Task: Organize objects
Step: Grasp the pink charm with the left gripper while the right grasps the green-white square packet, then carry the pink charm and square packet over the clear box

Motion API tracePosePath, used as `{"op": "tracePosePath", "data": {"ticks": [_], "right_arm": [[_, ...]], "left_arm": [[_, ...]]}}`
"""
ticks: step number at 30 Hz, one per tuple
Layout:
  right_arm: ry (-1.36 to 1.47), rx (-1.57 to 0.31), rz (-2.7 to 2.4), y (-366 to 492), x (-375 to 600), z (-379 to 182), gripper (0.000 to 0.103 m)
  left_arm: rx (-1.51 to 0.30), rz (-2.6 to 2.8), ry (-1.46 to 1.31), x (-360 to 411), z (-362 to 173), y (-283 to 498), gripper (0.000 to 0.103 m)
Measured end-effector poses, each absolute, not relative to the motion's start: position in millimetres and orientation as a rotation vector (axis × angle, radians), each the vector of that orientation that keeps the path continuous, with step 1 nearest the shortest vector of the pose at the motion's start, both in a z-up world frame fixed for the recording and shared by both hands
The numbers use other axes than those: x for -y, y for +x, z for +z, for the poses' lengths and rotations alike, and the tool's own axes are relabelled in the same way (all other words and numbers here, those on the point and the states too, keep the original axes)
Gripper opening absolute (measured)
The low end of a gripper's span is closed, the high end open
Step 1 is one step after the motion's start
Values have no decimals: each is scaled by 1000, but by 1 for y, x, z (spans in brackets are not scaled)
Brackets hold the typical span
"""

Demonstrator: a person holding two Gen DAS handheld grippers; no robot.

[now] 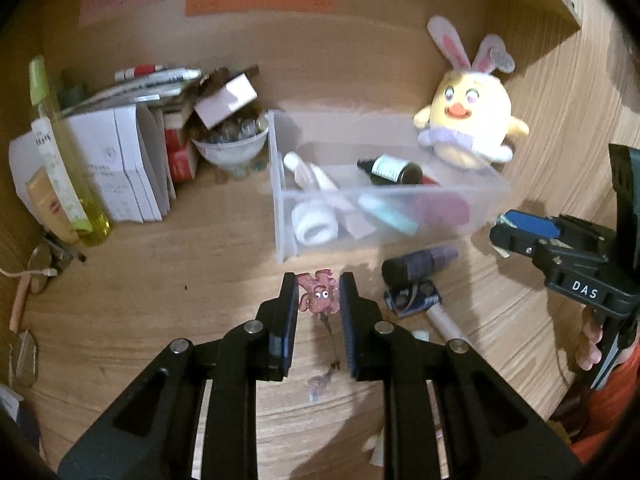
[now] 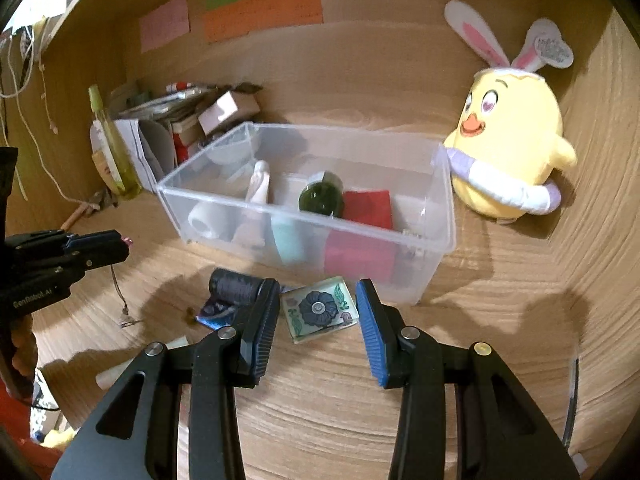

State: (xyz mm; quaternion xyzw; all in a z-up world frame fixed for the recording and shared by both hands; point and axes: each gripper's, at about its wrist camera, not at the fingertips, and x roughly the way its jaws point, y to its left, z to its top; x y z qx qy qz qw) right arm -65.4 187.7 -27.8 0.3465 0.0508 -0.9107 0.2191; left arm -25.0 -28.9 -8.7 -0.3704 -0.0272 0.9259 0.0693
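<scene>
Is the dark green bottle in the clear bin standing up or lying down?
Lying down: the dark bottle rests on its side inside the clear bin, label facing up.

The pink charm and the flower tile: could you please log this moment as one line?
left claw: shut on pink charm | right claw: open around flower tile | clear bin: part filled

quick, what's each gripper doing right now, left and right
Left gripper: shut on the pink charm.
Right gripper: open around the flower tile, not gripping.
</scene>
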Motion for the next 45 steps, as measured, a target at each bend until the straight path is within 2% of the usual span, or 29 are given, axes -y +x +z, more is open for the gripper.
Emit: {"op": "tracePosePath", "data": {"ticks": [18,35,45], "right_arm": [[751,-83,-2553,-64,-179,24,36],[702,-53,-2616,-83,-191,42,36],[699,-43,-2644,-100,-197,44,36]], "left_arm": [[66,2842,-875,17,43,-31,20],[115,2895,-717,22,86,-52,20],[143,2920,-747,24,78,-84,20]]}}
